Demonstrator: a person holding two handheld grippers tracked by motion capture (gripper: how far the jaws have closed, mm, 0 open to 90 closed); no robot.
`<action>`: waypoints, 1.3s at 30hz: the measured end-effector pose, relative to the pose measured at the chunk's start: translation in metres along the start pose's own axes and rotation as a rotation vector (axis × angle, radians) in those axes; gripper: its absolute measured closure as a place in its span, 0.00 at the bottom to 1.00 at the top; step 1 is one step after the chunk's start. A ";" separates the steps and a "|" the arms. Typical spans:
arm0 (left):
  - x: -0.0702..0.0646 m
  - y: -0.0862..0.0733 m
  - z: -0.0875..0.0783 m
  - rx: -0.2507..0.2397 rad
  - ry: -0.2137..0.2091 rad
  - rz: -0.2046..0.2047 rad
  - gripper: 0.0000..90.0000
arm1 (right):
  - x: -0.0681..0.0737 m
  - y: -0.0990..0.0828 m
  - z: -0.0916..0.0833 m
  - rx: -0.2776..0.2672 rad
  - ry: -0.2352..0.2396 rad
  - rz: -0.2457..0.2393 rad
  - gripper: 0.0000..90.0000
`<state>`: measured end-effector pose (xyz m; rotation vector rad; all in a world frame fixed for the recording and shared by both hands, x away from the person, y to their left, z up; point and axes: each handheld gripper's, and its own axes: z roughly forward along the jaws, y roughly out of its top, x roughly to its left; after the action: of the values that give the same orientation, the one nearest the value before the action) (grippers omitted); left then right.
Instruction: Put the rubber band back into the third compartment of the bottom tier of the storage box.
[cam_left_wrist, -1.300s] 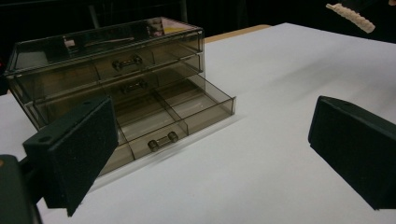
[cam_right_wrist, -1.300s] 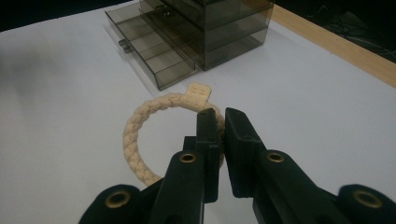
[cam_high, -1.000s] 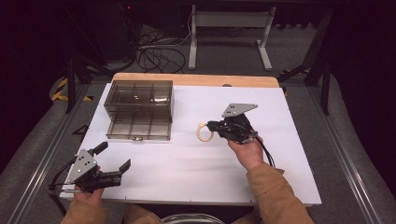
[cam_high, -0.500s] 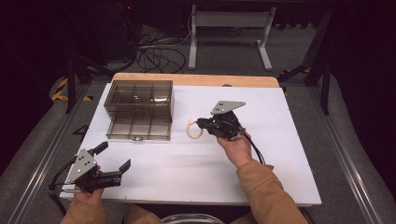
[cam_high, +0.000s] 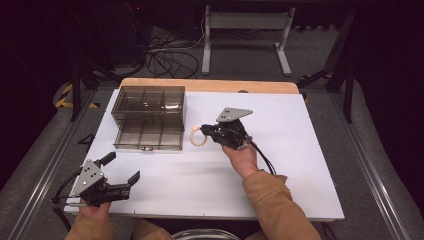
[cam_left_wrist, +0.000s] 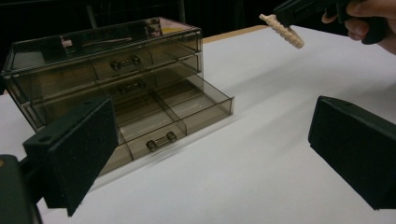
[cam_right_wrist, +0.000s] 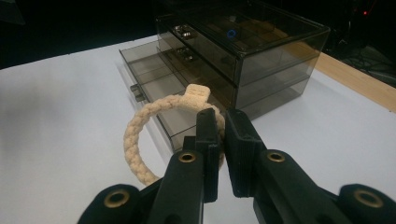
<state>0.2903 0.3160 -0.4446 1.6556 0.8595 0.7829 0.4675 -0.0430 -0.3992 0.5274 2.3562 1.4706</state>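
Note:
A cream braided rope ring (cam_high: 198, 136) hangs above the white table, and my right gripper (cam_high: 209, 131) is shut on its rim. In the right gripper view the ring (cam_right_wrist: 148, 122) sticks out left of the closed jaws, just short of the smoky clear drawer box (cam_right_wrist: 243, 46). The box's (cam_high: 148, 117) bottom drawer (cam_high: 148, 136) is pulled out, and the ring is at its right front corner. My left gripper (cam_high: 121, 168) rests open near the table's front left edge with nothing in it. In the left gripper view, the ring (cam_left_wrist: 282, 30) shows at top right, beyond the open drawer (cam_left_wrist: 173, 116).
The white table top (cam_high: 290, 150) has bare room to the right and in front of the box. A wooden strip (cam_high: 210, 85) runs along its far edge. Cables and a metal stand (cam_high: 245, 30) lie on the floor behind.
My right gripper has carried the ring leftward, closer to the open drawer. The left gripper has stayed put.

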 end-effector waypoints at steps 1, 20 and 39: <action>0.000 0.000 0.000 0.000 0.000 0.001 0.03 | 0.001 0.000 0.003 -0.005 -0.003 -0.006 0.94; 0.001 -0.001 0.000 -0.007 -0.011 -0.008 0.03 | 0.007 -0.005 0.056 -0.035 -0.060 -0.041 0.94; 0.001 -0.001 -0.003 -0.006 -0.015 -0.010 0.03 | 0.018 -0.011 0.094 -0.019 -0.125 -0.064 0.94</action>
<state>0.2885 0.3186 -0.4451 1.6488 0.8533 0.7645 0.4920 0.0353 -0.4499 0.5182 2.2405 1.3890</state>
